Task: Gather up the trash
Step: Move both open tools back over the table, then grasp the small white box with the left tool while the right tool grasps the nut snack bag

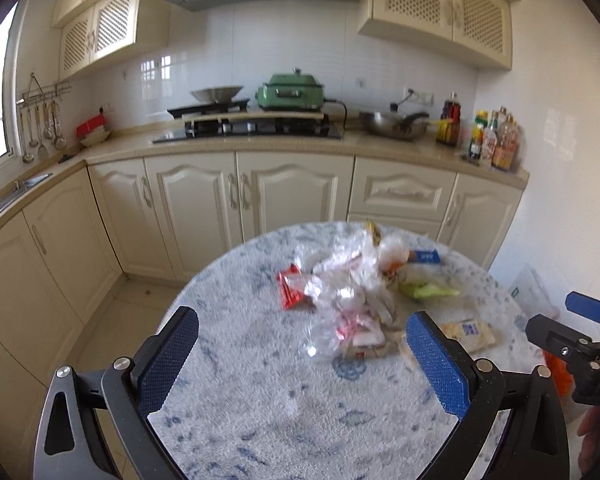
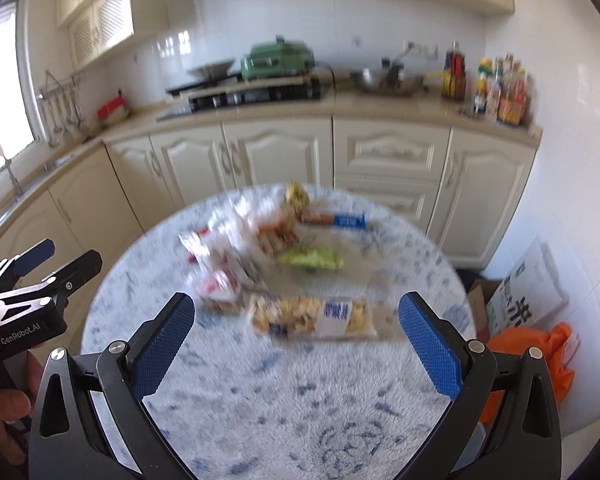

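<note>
A pile of trash lies on a round table with a blue-and-white cloth (image 1: 260, 408): clear plastic wrappers (image 1: 352, 292), a red wrapper (image 1: 291, 291), a green wrapper (image 1: 426, 291), a blue-labelled wrapper (image 1: 426, 256) and a yellowish snack packet (image 1: 466, 334). My left gripper (image 1: 302, 356) is open and empty above the table's near side, short of the pile. My right gripper (image 2: 296, 344) is open and empty, with the snack packet (image 2: 312, 317) just beyond its fingertips. The right wrist view is blurred; the pile (image 2: 236, 256) lies further back there.
Cream kitchen cabinets (image 1: 240, 192) and a counter with a hob, a green cooker (image 1: 290, 92), a pan and bottles stand behind the table. An orange bag (image 2: 540, 360) and a white sack (image 2: 528, 288) sit on the floor right of the table. Each gripper shows in the other's view.
</note>
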A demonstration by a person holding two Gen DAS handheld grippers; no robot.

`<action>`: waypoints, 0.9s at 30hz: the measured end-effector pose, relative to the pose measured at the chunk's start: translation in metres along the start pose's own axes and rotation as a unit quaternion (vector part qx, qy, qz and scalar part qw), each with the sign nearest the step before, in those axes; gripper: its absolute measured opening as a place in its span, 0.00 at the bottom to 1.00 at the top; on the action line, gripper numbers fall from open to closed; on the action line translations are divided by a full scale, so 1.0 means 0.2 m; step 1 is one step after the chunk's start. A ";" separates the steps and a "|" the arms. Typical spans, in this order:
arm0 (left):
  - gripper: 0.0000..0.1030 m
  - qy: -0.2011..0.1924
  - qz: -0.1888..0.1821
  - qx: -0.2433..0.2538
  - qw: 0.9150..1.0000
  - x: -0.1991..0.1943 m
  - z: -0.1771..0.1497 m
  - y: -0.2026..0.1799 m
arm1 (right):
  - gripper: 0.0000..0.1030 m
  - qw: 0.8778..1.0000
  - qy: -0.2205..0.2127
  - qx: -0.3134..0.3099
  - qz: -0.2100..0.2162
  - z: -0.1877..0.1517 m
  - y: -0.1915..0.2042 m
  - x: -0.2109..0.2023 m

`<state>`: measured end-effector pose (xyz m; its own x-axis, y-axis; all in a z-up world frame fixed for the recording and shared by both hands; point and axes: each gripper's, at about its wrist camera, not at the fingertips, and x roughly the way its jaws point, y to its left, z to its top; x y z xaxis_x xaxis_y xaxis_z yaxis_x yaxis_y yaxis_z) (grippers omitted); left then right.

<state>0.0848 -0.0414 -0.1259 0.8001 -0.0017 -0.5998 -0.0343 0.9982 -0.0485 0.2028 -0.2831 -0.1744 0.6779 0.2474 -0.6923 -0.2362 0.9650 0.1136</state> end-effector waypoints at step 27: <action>0.62 0.135 -0.038 0.001 0.990 1.13 -0.01 0.05 | 1.00 0.992 0.123 -0.035 0.021 -0.14 -0.14 0.62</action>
<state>0.2638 -0.0313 -0.2642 0.6106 -0.0933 -0.7864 0.0218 0.9946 -0.1011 0.2739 -0.2812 -0.2828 0.4778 0.2505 -0.8420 -0.3144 0.9437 0.1024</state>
